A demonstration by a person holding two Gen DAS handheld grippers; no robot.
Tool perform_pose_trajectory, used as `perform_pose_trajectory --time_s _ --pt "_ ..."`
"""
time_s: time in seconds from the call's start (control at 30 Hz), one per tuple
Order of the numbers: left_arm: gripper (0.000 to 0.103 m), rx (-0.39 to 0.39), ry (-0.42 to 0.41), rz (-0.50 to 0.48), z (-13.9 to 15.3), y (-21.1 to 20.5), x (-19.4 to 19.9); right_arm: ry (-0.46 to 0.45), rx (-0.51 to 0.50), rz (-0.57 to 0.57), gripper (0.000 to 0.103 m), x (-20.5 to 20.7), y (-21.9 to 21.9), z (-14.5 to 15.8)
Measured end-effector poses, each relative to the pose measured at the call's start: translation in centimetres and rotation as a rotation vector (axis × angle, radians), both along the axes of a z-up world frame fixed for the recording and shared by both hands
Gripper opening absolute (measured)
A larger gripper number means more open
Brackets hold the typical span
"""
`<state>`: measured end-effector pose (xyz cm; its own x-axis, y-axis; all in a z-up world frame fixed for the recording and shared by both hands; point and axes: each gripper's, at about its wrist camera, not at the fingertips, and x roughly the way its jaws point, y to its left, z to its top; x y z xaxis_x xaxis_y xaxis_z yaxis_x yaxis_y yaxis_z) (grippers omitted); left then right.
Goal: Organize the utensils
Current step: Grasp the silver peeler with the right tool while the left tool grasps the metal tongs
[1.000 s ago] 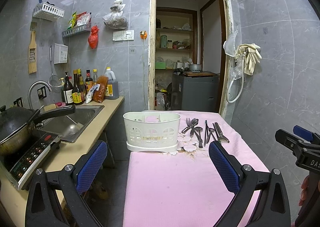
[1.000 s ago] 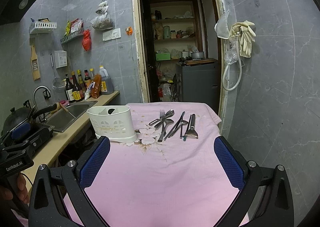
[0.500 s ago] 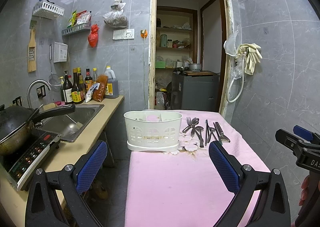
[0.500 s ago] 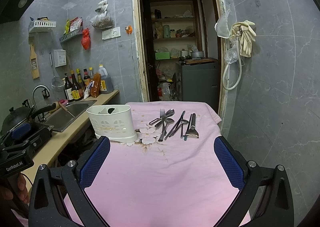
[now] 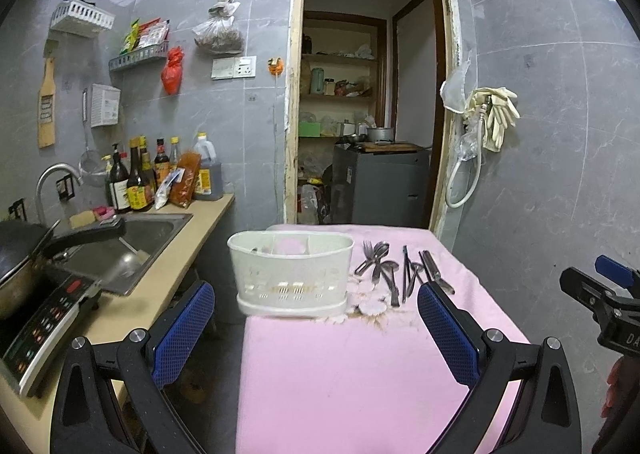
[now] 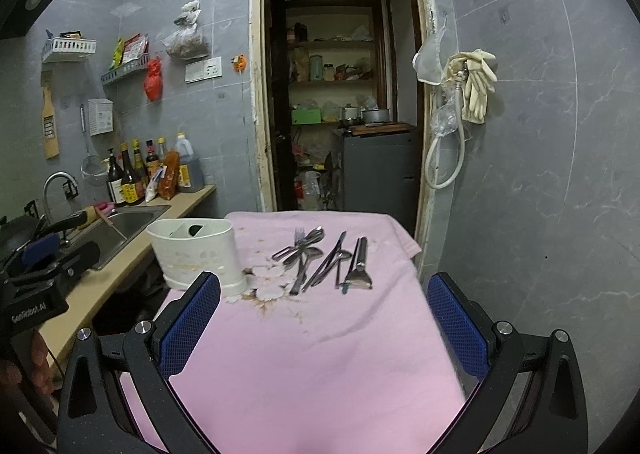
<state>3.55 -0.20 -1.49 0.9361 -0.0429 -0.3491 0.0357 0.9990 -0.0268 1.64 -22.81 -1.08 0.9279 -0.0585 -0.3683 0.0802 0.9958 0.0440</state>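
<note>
We hold both tools spread wide — the left gripper (image 5: 316, 330) and right gripper (image 6: 324, 318) grip nothing. The metal utensils (image 6: 320, 258) lie loose beside one white perforated plastic caddy (image 5: 290, 274) on the pink cloth-covered table (image 6: 320, 354) — grey tiled kitchen around.

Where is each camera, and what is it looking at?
Left wrist view: sits on the left gripper, faces the white caddy and sink; its open blue fingers show.
Right wrist view: sits on the right gripper, faces the utensils; open fingers and a hand show.
Both show the pink table, caddy, utensils and doorway.
</note>
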Motion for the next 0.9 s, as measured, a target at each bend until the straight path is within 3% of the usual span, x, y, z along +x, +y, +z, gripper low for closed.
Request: perform_pose_trajectory --time_s 0.33,0.6,0.8,0.9 --pt "0.102 -0.006 -0.015 -0.077 1.4 -4.7 8.1 -0.005 0.024 -0.005 0.102 9.0 -6.3 1.9" --pt "0.102 -0.009 0.016 -0.145 1.1 -10.1 17.4 0.066 0.062 0.056 0.101 19.8 -11.8 -0.5" --pt "0.101 -0.004 0.102 -0.142 -1.4 -13.4 25.3 0.172 0.143 0.085 0.081 27.2 -14.8 -5.1" --pt "0.091 0.013 0.176 -0.133 -3.5 -14.7 29.0 0.239 0.19 0.097 0.069 30.4 -15.5 -7.8"
